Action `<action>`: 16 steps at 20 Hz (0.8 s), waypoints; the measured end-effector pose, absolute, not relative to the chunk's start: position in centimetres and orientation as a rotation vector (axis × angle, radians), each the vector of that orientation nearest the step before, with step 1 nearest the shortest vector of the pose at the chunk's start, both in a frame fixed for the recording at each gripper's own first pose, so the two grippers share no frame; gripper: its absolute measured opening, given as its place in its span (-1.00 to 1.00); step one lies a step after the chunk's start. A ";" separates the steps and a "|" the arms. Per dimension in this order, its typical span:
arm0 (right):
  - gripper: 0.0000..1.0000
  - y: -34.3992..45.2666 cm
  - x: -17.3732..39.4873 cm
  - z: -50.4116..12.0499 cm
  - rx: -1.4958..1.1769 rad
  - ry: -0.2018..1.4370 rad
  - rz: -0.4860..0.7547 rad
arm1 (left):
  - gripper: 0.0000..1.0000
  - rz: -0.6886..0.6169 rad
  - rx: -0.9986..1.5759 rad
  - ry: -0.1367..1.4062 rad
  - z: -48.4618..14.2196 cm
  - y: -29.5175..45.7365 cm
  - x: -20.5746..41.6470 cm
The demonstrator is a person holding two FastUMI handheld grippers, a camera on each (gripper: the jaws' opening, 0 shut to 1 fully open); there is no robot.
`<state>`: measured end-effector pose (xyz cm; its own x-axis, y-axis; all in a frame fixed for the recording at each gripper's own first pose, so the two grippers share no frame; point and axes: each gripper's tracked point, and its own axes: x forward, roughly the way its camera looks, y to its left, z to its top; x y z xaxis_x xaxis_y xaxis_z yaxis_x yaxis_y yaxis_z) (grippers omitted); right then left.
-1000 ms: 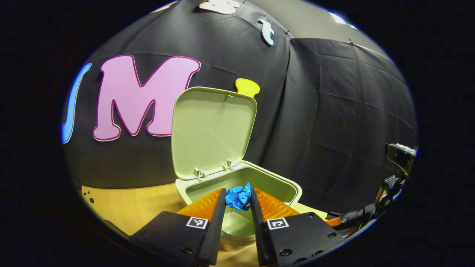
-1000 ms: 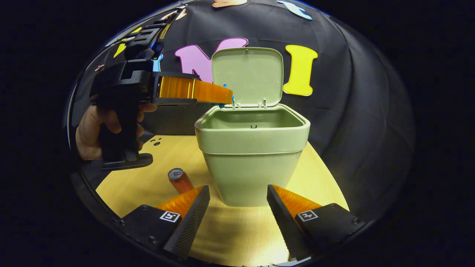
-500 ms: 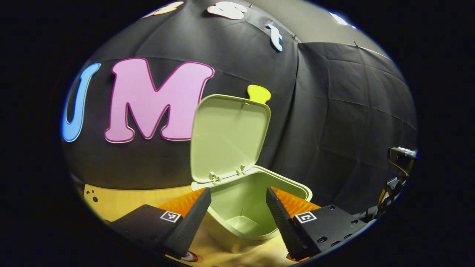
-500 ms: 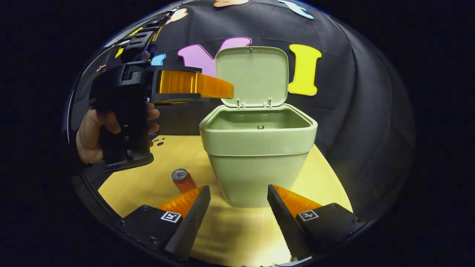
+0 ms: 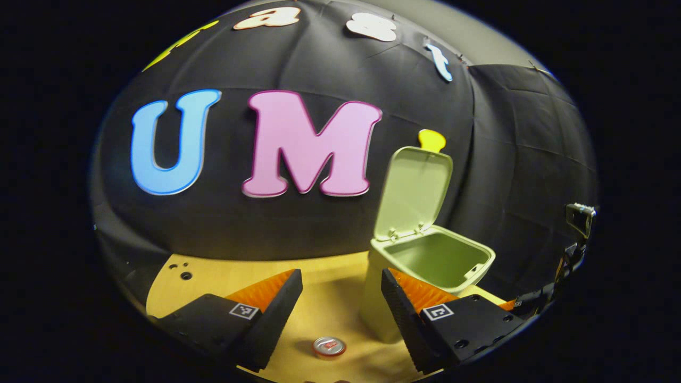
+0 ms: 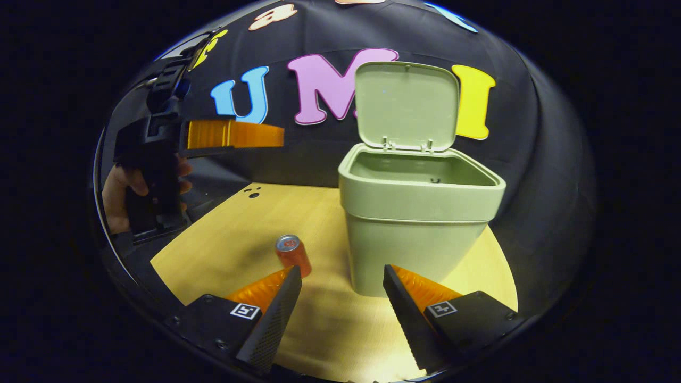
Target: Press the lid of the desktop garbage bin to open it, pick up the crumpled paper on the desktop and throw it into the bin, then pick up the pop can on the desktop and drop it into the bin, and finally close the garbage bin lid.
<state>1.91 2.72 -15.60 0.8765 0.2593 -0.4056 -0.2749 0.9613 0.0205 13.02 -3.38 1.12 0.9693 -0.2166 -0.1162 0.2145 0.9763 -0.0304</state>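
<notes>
Pop can [image 6: 292, 255] stands upright on the wooden desktop [image 6: 229, 239], just left of the green bin [image 6: 420, 213], whose lid [image 6: 407, 103] is raised. Both the left gripper [image 5: 340, 298] and the right gripper [image 6: 340, 295] have jaws apart and hold nothing. A sound pickup likely means straddling the can's sides squarely and closing gently to avoid tipping it.

Dim booth; overhead light brightens the tabletop [image 6: 239, 234] near the garbage bin [image 6: 415, 234], whose shadow falls forward; edges bend and darken.
</notes>
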 end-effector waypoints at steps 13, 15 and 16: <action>0.95 8.3 3.6 -20.7 -0.127 0.493 0.398 | 0.92 0.031 -0.078 0.229 -4.4 8.5 5.0; 0.95 9.5 4.1 -21.6 -0.135 0.502 0.426 | 0.92 0.061 -0.078 0.249 -5.2 9.6 3.8; 0.95 10.1 4.4 -22.2 -0.140 0.509 0.437 | 0.92 0.071 -0.081 0.261 -5.7 10.0 3.3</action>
<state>4.41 10.14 -22.15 0.7837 0.3692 -0.4995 -0.4378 0.8988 -0.0225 3.27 9.99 -5.74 0.9637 0.0597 -0.2601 -0.0808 0.9942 -0.0712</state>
